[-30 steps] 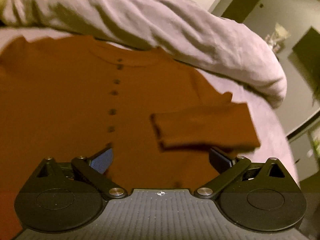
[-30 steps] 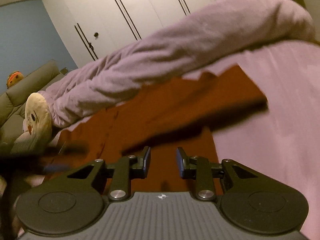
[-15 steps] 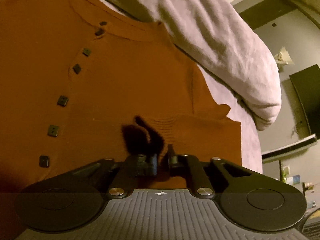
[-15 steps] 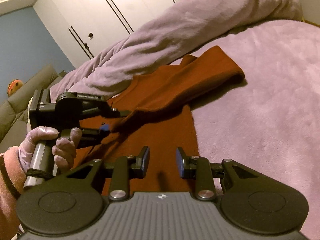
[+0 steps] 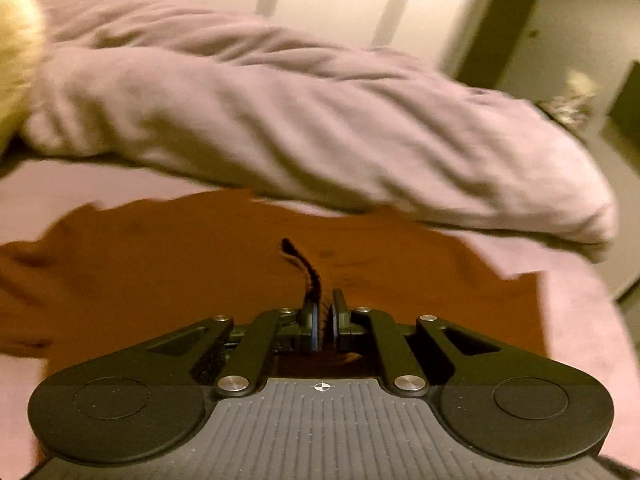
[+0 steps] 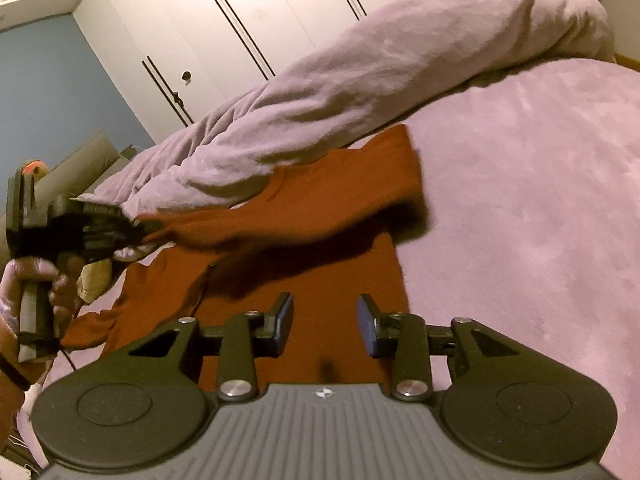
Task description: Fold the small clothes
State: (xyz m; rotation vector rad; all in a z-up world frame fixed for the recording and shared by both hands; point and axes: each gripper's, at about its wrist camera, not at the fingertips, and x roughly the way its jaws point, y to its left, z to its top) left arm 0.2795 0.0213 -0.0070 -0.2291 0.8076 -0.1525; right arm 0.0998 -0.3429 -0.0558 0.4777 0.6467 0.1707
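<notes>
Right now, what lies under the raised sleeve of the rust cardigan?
Under the raised sleeve, pinched by the left claw, lie its shadow and the cardigan body on the purple bedspread. The button placket beneath is mostly hidden.

1. One rust-orange buttoned top [image 6: 320,280] is lying on the bed sheet [image 6: 520,220].
2. One rolled lilac duvet [image 6: 360,80] is lying beyond the top.
3. Two grippers are showing: left gripper [image 5: 325,322], right gripper [image 6: 325,326].
4. One gloved hand [image 6: 36,280] is showing left of the top.
</notes>
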